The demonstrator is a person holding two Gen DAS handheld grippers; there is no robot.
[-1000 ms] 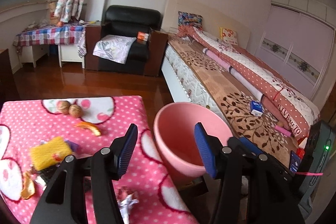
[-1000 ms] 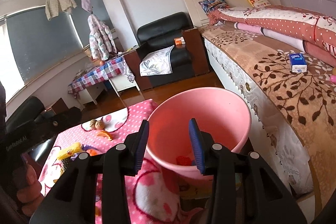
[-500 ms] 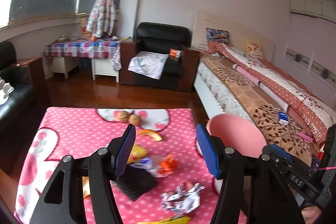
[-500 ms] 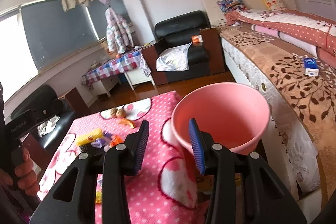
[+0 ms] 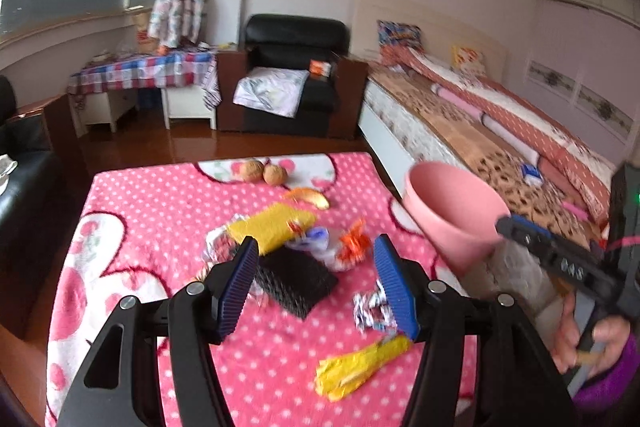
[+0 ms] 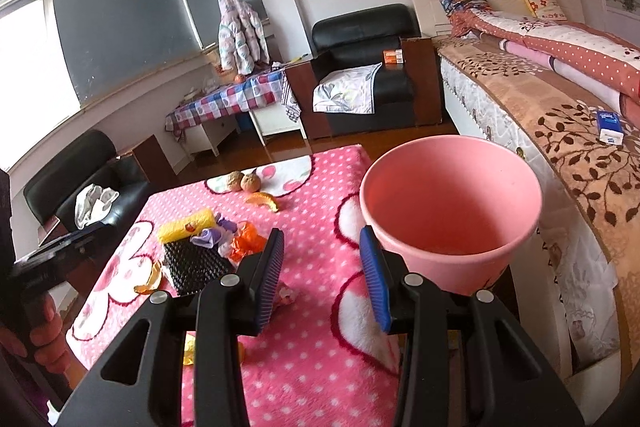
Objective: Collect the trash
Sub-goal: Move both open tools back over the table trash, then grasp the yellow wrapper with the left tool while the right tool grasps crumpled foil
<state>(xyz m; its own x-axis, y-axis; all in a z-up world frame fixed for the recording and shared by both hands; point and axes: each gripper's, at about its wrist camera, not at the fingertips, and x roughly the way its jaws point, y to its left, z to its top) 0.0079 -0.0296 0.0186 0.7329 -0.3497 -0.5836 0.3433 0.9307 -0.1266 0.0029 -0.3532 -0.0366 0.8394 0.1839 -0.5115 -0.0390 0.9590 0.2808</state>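
trash [image 5: 296,251] is lying heaped mid-table on the pink spotted cloth [image 5: 168,195], left of the pink bucket [image 6: 450,211] at the right edge. left gripper [image 5: 316,283] is hovering over the heap, fingers wide and empty; right gripper [image 6: 322,277] is standing half open, empty. judged step: choosing a piece. next: lowering, pinching a wrapper [image 5: 372,309], clearing the bucket rim.

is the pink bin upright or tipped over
Upright. The pink bin stands beside the table's right edge with its round mouth facing up. Its bottom is hidden, so its contents cannot be told.
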